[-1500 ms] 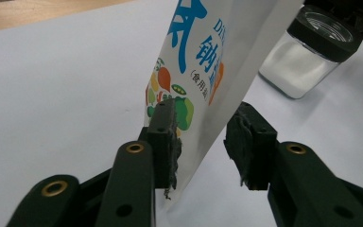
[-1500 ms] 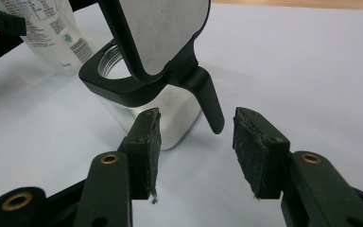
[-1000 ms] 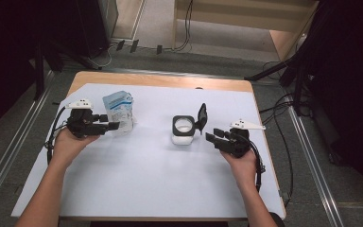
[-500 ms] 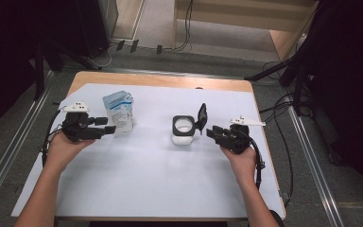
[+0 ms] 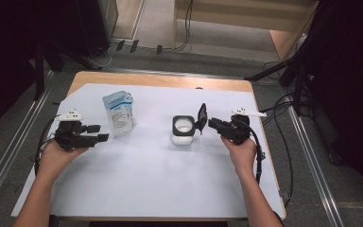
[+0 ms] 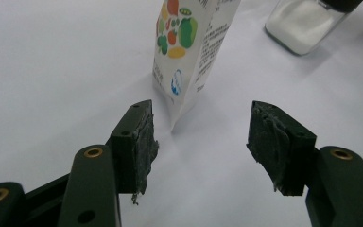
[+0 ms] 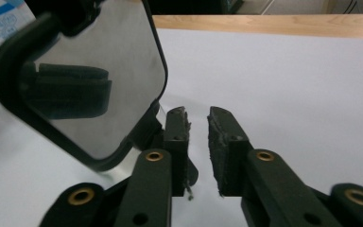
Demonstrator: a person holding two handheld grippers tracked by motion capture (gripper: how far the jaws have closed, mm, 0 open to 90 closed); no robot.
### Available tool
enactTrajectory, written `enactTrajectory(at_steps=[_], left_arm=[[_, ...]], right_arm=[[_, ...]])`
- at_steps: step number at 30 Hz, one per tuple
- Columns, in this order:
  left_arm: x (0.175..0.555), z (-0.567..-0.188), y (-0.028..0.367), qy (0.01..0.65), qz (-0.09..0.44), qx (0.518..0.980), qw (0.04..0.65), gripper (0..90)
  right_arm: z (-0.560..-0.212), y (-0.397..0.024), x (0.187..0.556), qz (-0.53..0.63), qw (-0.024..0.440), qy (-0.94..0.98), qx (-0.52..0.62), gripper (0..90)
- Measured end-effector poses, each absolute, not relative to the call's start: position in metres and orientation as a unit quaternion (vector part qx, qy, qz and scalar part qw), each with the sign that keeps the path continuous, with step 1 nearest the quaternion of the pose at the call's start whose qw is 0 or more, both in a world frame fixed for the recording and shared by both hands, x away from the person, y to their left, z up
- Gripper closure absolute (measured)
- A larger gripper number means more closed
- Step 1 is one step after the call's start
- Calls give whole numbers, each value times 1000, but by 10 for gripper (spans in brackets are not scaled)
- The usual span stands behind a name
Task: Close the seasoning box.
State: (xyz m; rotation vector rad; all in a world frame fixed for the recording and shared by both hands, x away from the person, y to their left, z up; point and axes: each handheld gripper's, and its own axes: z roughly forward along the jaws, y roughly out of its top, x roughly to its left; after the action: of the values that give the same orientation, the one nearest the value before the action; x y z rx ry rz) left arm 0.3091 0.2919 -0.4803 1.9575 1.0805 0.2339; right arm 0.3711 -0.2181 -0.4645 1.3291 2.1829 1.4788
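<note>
At centre frame of the high view the square jar (image 5: 183,129) stands with its hinged lid (image 5: 201,117) flipped up; the right claw (image 5: 212,124), just closing to a narrow empty gap beside the lid, could topple it. The left claw (image 5: 98,133) has just been widening, empty, near the pouch (image 5: 119,112), which a nudge would tip.

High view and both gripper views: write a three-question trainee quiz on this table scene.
1. True or false: the black lid of the jar is flipped open.
2. What stands just ahead of the open jaws of the left hand-held gripper? A) a printed pack B) a mug C) a sponge
3. Fill in: the jar's contents are ____ in colour.

Key: 1 true; 2 A; 3 white.
</note>
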Motion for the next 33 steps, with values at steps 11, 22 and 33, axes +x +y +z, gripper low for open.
enactTrajectory(at_steps=[11, 22, 33], left_arm=[[311, -485, 296, 439, 105, 783, 427, 411], [312, -489, 304, 463, 107, 768, 430, 419], [315, -492, 310, 476, 106, 763, 425, 429]], right_arm=[[-456, -208, 394, 502, 83, 742, 437, 900], [-457, -200, 398, 503, 78, 744, 433, 897], [-455, -194, 394, 508, 74, 744, 428, 893]])
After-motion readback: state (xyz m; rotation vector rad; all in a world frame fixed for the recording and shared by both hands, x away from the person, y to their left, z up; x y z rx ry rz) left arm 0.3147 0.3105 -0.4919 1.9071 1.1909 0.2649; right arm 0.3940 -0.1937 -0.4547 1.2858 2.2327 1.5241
